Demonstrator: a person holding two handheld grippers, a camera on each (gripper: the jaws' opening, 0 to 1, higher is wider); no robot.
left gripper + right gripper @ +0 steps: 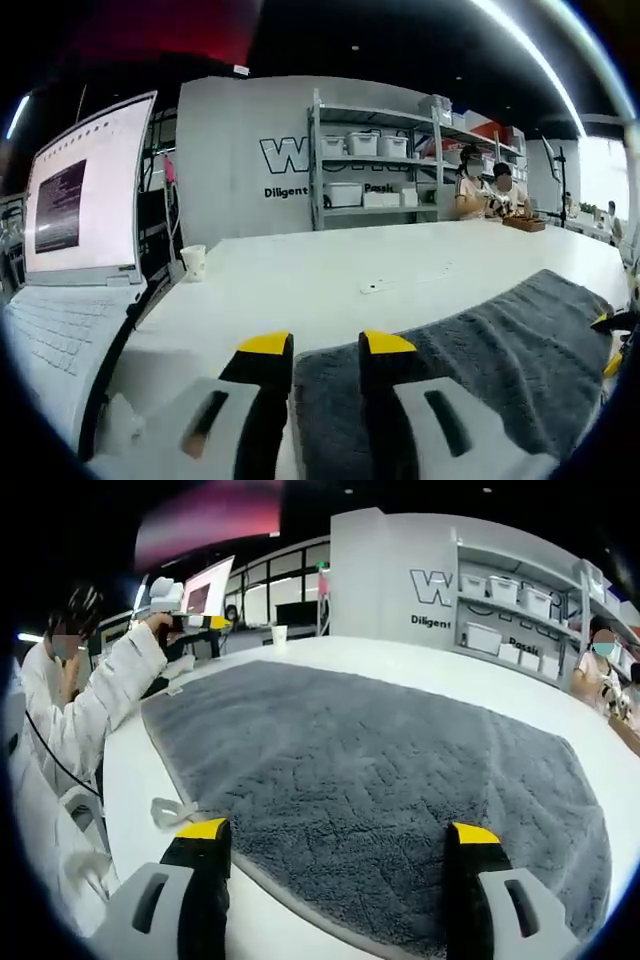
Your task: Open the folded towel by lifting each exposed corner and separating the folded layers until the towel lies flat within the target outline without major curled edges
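Observation:
A grey towel lies spread flat on the white table, its nearest edge running under my right gripper. That gripper is open wide, one jaw on each side of the edge strip, touching nothing. In the left gripper view the towel reaches from the right down to my left gripper, whose jaws stand apart with the towel's corner lying flat beneath them. The left gripper also shows far off, held by a person in a white sleeve. The right gripper appears at the towel's far end.
An open laptop stands at the table's left with a paper cup beside it. A small white item lies mid-table. Shelves with white bins and two seated people are behind. A pale tag sticks out at the towel's near corner.

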